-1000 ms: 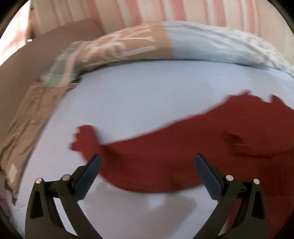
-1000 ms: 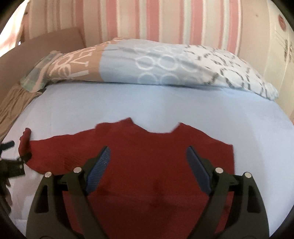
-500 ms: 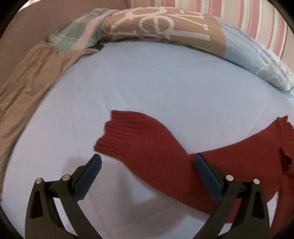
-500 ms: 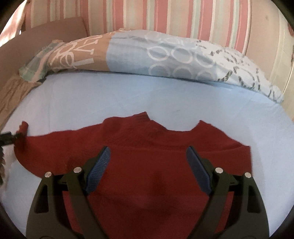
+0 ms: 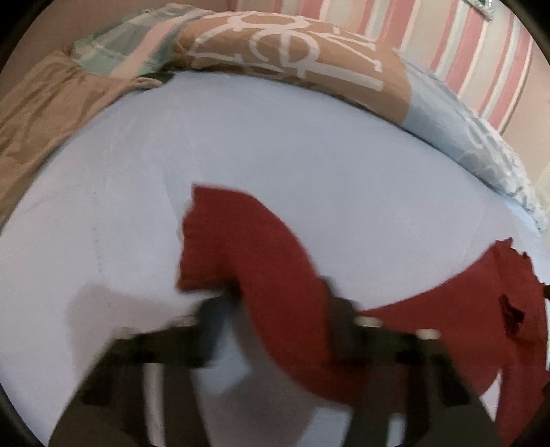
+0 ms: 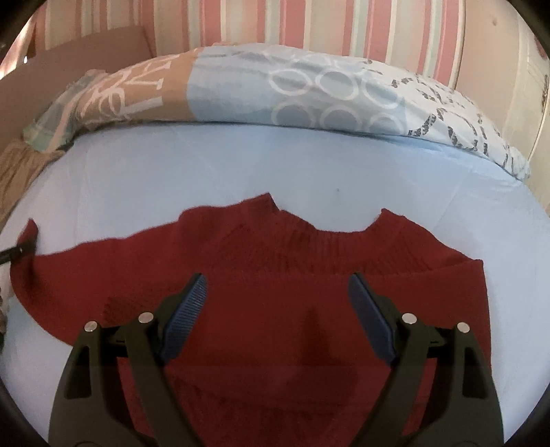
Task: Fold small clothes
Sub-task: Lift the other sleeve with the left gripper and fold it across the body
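A small dark red knit sweater (image 6: 292, 275) lies flat on the pale blue bedsheet (image 6: 172, 165), collar away from me. Its left sleeve (image 5: 247, 247) stretches out to the left. My left gripper (image 5: 278, 302) is blurred by motion, with its jaws drawn in around the sleeve near the cuff, and the cuff end sticks up past them. The left gripper's tip also shows in the right wrist view (image 6: 20, 249) at the sleeve end. My right gripper (image 6: 276, 295) is open and empty, low over the sweater's chest.
A patterned duvet (image 6: 275, 93) in tan, blue and white is bunched along the far edge of the bed. A tan cloth (image 5: 44, 113) lies at the far left. A striped pink wall (image 6: 309, 27) stands behind.
My left gripper swung left along the sleeve to the cuff and its jaws have closed in on the sleeve. My right gripper crept forward a little and stayed open.
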The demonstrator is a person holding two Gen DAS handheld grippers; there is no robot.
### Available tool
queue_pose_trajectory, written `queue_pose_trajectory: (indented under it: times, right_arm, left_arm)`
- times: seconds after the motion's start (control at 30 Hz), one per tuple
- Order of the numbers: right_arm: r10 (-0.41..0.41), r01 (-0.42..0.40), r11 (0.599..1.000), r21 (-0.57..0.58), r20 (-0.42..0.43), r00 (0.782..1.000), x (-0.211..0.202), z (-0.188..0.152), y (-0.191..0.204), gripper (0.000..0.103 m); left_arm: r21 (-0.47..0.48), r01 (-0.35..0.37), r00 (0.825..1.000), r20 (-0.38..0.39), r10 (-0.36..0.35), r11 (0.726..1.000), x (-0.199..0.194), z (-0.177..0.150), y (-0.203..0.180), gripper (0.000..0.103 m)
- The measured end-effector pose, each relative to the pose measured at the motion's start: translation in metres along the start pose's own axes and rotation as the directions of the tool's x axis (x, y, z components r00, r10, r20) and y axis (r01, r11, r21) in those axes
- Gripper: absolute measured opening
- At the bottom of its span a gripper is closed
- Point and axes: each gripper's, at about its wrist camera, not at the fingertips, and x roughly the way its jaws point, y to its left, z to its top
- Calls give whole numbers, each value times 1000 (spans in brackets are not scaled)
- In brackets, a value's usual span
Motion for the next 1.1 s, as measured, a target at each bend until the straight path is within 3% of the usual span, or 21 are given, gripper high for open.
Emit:
queue_pose_trajectory:
  times: [0.13, 0.33, 0.47, 0.67, 0.77, 0.8, 0.83, 0.97, 1.1]
  right_arm:
    - [-6, 6, 1000, 14, -8, 1000, 0, -4, -7, 84]
    - [-17, 17, 1000, 15, 0, 1000, -8, -6, -17, 84]
    - [-22, 22, 999, 40, 3, 1000, -14, -8, -32, 84]
    - [-39, 38, 996, 85, 4, 999, -27, -11, -59, 84]
    - [-46, 46, 994, 101, 2, 999, -33, -13, -72, 84]
    - [-47, 46, 993, 105, 1, 999, -34, -14, -74, 84]
    - [-46, 46, 993, 109, 0, 999, -35, -14, -76, 84]
    - [-39, 40, 992, 118, -5, 999, -35, -16, -82, 84]
    - [35, -32, 985, 171, -11, 999, -31, -19, -78, 84]
  left_arm:
    - [45, -6, 999, 33, 4, 999, -6, -1, -12, 22]
    - [86, 49, 992, 111, -59, 995, -34, 2, -32, 21]
    - [185, 116, 975, 165, -147, 976, -64, 3, -80, 20]
    - [354, 247, 952, 86, -295, 902, -73, -23, -192, 21]
    - [423, 263, 957, -1, -290, 867, -61, -47, -242, 35]
    - [432, 265, 958, -14, -288, 862, -59, -52, -248, 59]
    - [441, 261, 959, -18, -282, 859, -60, -59, -254, 71]
    - [473, 277, 955, -36, -296, 836, -74, -75, -250, 73]
    - [461, 208, 971, 11, -240, 863, -86, -79, -226, 76]
